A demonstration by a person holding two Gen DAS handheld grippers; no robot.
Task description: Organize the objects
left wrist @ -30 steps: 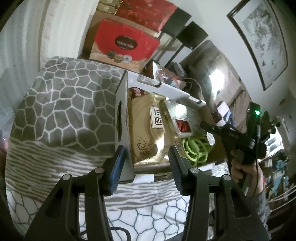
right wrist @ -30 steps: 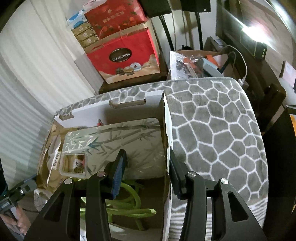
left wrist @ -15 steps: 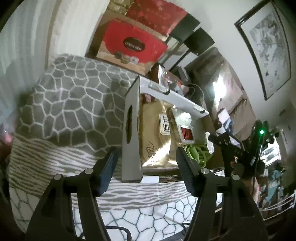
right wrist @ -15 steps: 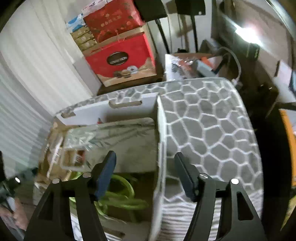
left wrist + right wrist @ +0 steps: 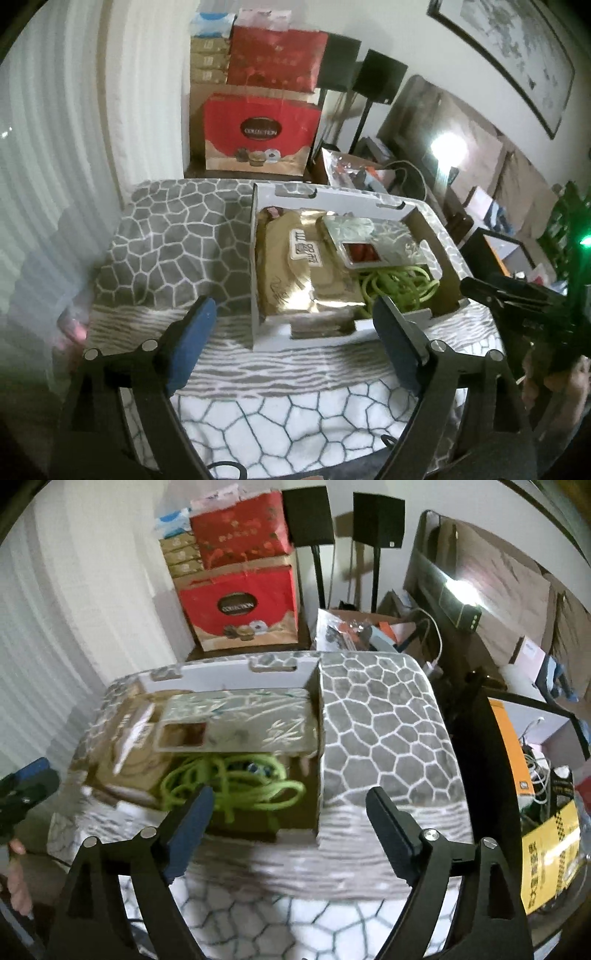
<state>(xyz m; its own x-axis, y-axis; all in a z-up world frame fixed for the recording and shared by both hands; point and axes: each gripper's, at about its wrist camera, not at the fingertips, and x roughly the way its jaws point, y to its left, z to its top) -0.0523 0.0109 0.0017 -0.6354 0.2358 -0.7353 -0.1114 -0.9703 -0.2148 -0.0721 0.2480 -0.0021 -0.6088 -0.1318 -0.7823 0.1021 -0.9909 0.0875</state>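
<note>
A white cardboard box (image 5: pixel 264 334) sits on a grey patterned blanket (image 5: pixel 177 254). It holds a gold packet (image 5: pixel 295 280), a silver bamboo-print packet (image 5: pixel 373 236) and a coil of green cord (image 5: pixel 399 288). My left gripper (image 5: pixel 293 332) is open and empty, held just in front of the box. My right gripper (image 5: pixel 288 818) is open and empty, in front of the box's right corner (image 5: pixel 316 812). In the right wrist view the silver packet (image 5: pixel 255 720) lies over the green cord (image 5: pixel 236 782). The right gripper also shows in the left wrist view (image 5: pixel 517 299).
Red gift boxes (image 5: pixel 258 133) and small cartons are stacked behind the blanket by a white curtain (image 5: pixel 55 155). Two black speakers on stands (image 5: pixel 376 520), a dark TV unit (image 5: pixel 458 605) and cluttered shelves (image 5: pixel 539 775) stand to the right.
Both grippers have opened wider and pulled back from the box walls. The whole box now shows in the left wrist view.
</note>
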